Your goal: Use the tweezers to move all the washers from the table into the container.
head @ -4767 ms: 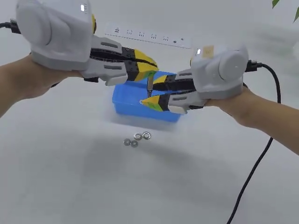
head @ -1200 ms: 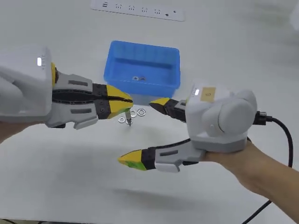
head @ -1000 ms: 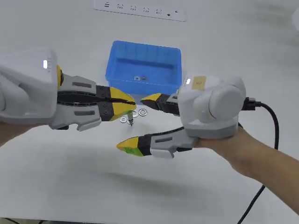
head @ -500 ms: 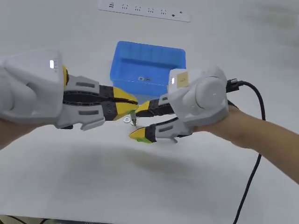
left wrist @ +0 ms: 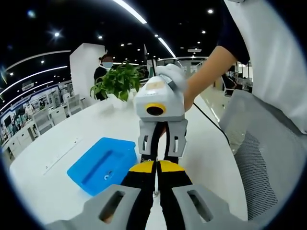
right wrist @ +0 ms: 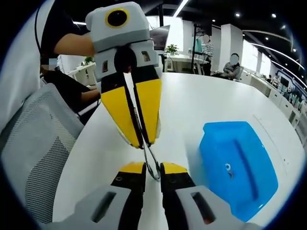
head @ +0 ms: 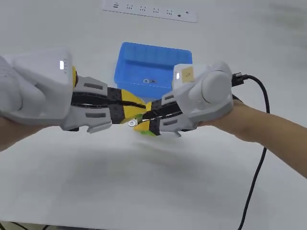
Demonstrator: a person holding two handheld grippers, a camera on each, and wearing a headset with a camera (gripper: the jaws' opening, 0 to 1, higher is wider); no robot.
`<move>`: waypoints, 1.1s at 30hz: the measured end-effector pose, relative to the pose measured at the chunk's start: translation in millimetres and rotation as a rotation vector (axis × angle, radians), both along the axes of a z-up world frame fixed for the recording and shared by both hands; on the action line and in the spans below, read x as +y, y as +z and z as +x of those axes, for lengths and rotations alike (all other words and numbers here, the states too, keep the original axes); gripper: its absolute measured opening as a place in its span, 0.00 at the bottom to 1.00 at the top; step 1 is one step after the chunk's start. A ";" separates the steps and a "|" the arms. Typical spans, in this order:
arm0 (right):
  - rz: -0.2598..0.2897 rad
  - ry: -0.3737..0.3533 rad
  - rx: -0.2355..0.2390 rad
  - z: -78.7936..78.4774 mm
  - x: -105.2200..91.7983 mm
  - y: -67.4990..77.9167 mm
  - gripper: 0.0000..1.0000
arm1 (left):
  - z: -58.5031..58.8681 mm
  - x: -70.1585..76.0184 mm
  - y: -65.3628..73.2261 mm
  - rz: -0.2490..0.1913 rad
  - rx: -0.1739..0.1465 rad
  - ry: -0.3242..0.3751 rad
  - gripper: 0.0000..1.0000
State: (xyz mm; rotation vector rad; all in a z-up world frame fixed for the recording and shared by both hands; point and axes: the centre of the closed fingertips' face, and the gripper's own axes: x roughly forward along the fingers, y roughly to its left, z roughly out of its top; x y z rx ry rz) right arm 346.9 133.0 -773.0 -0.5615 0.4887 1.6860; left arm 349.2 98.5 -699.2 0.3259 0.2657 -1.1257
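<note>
Tweezers in R gripper; container, pwr strip beyond.

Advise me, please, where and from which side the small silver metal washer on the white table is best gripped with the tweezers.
Pinch the small silver metal washer across its ring, one tip of the thin metal tweezers through the hole, one outside the rim, from above. It seems to lie flat on the white table, leaving little edge to catch sideways.
</note>
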 end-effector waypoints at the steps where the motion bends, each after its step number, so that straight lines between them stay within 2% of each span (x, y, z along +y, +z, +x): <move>1: 0.000 0.008 0.007 -0.8 0.0 -0.1 0.12 | -0.4 -0.2 -0.2 0.004 -0.001 -0.003 0.05; 5: 0.003 0.038 0.009 -1.8 0.0 -1.2 0.12 | -2.1 -0.5 -1.2 0.014 -0.001 -0.013 0.05; 6: 0.010 0.070 -0.028 -2.1 0.7 -1.1 0.12 | -1.8 0.0 -1.4 0.018 -0.002 -0.012 0.05; 7: 0.011 0.080 -0.045 -2.1 0.9 -1.3 0.11 | -1.4 0.7 -1.6 0.022 -0.004 -0.010 0.05; 9: 0.013 0.079 -0.044 -2.1 1.6 -1.1 0.10 | -0.8 2.2 -1.8 0.038 -0.004 -0.009 0.05; 12: 0.021 0.081 -0.039 -1.6 2.3 -0.7 0.10 | 0.2 2.7 -1.7 0.105 -0.027 -0.024 0.05; 16: 0.025 0.087 -0.056 -1.5 1.6 0.0 0.09 | 1.3 1.6 -1.6 0.101 -0.009 -0.016 0.05; 20: 0.041 0.065 -0.044 -1.3 2.4 0.7 0.09 | 0.3 -1.3 1.0 0.049 0.036 0.003 0.12; 26: 0.047 0.048 -0.048 -2.4 1.3 2.9 0.09 | -2.5 0.4 3.4 0.066 0.036 0.017 0.25; 28: 0.057 0.039 -0.046 -3.1 1.0 7.3 0.09 | -4.9 1.9 6.0 0.050 0.046 0.030 0.25; 30: 0.063 0.033 -0.048 -2.9 0.6 11.6 0.09 | -7.9 1.0 11.5 -0.014 0.086 0.059 0.29; 31: 0.068 0.030 -0.050 -2.7 0.5 14.5 0.09 | -10.2 2.4 13.5 -0.024 0.095 0.060 0.30; 33: 0.074 0.027 -0.052 -2.5 -0.1 18.5 0.09 | -12.1 4.9 15.3 -0.023 0.084 0.068 0.34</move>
